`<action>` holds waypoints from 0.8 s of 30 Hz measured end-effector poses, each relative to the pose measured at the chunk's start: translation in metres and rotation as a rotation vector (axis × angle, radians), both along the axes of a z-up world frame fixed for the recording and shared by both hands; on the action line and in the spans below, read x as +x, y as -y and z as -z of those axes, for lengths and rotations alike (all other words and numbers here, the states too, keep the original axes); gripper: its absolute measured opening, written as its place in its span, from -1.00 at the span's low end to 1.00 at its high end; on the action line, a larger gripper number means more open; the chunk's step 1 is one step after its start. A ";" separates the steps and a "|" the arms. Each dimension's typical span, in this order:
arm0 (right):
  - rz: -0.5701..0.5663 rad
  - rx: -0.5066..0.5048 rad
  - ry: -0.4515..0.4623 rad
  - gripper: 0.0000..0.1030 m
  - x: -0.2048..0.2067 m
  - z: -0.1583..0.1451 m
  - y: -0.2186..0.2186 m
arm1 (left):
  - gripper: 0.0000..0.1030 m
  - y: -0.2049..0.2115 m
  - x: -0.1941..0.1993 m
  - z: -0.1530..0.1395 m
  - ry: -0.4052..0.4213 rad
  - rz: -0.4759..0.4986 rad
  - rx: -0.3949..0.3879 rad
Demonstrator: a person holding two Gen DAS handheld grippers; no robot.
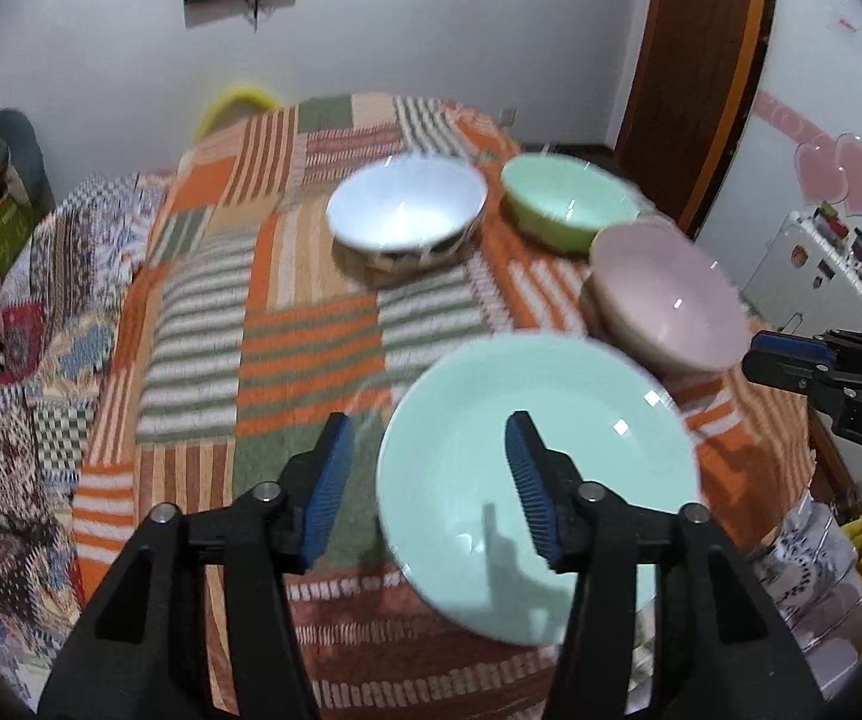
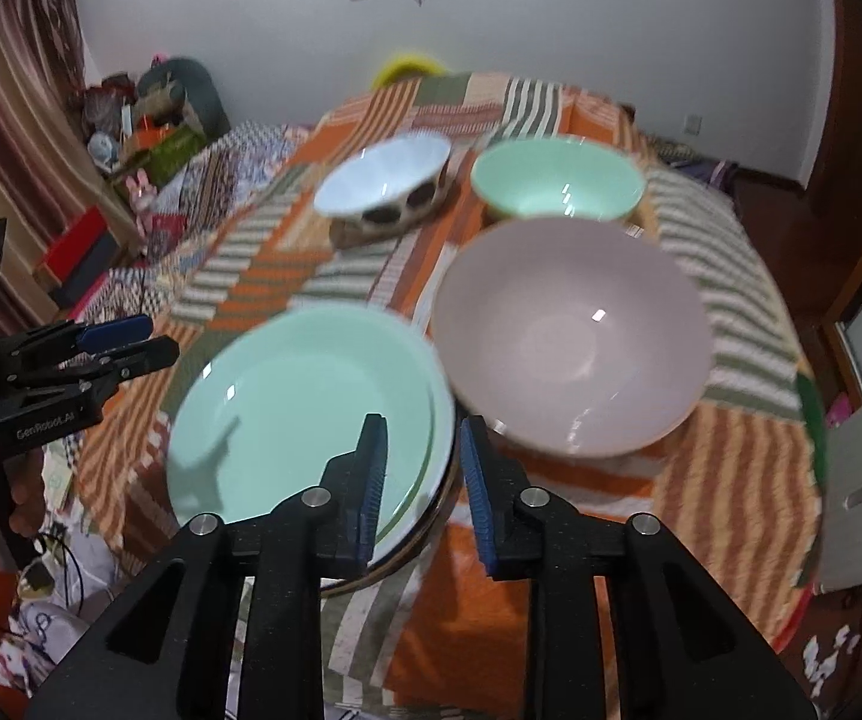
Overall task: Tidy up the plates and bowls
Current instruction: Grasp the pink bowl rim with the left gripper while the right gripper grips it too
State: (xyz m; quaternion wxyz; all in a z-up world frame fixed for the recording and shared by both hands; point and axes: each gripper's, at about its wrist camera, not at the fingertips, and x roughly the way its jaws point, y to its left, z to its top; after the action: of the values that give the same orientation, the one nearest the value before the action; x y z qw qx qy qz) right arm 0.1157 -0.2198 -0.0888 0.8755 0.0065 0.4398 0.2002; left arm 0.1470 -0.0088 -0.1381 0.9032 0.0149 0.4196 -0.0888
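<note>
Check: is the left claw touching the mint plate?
Apart. The left wrist view shows the left claw open above the mint plate, its shadow falling separately on the plate.

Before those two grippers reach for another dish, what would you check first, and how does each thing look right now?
1. Left gripper empty: ok, jaws apart above the mint-green plate, gripping nothing.
2. Right gripper empty: ok, narrow gap, nothing between the pads.
3. Mint-green plate settled: ok, it sits on other plates whose rims show beneath it.
4. Pink ceramic bowl free to take: ok, upright beside the plates, nothing in it.
5. White bowl with dark patterned outside and green bowl upright: ok, both at the far side of the striped patchwork cloth.
6. Dishes chipped: cannot tell, too blurred.
</note>
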 end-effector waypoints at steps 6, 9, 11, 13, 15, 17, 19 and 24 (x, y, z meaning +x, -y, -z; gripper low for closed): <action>0.053 0.018 0.091 -0.22 0.006 -0.025 0.023 | 0.32 0.028 0.012 -0.024 0.064 0.049 0.005; 0.097 0.012 0.130 -0.04 0.012 -0.032 0.039 | 0.43 0.046 0.023 -0.028 0.073 0.076 0.008; 0.127 0.004 0.143 0.01 0.017 -0.032 0.050 | 0.49 0.054 0.031 -0.027 0.065 0.092 0.004; 0.154 -0.003 0.143 0.06 0.023 -0.031 0.060 | 0.52 0.064 0.041 -0.024 0.054 0.106 -0.001; 0.186 -0.015 0.136 0.09 0.030 -0.025 0.071 | 0.53 0.075 0.053 -0.019 0.040 0.122 -0.002; 0.205 -0.021 0.122 0.10 0.035 -0.020 0.078 | 0.53 0.084 0.064 -0.012 0.026 0.136 -0.001; 0.219 -0.019 0.095 0.09 0.041 -0.011 0.086 | 0.53 0.091 0.073 -0.006 0.011 0.145 -0.002; 0.230 -0.018 0.029 0.09 0.056 0.015 0.092 | 0.53 0.104 0.100 0.016 -0.040 0.156 -0.015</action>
State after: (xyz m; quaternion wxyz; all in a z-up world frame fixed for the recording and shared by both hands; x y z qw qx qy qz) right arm 0.1718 -0.3122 -0.1039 0.8989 0.0462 0.4255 0.0942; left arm 0.2468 -0.1132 -0.1541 0.8851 0.0388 0.4344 -0.1623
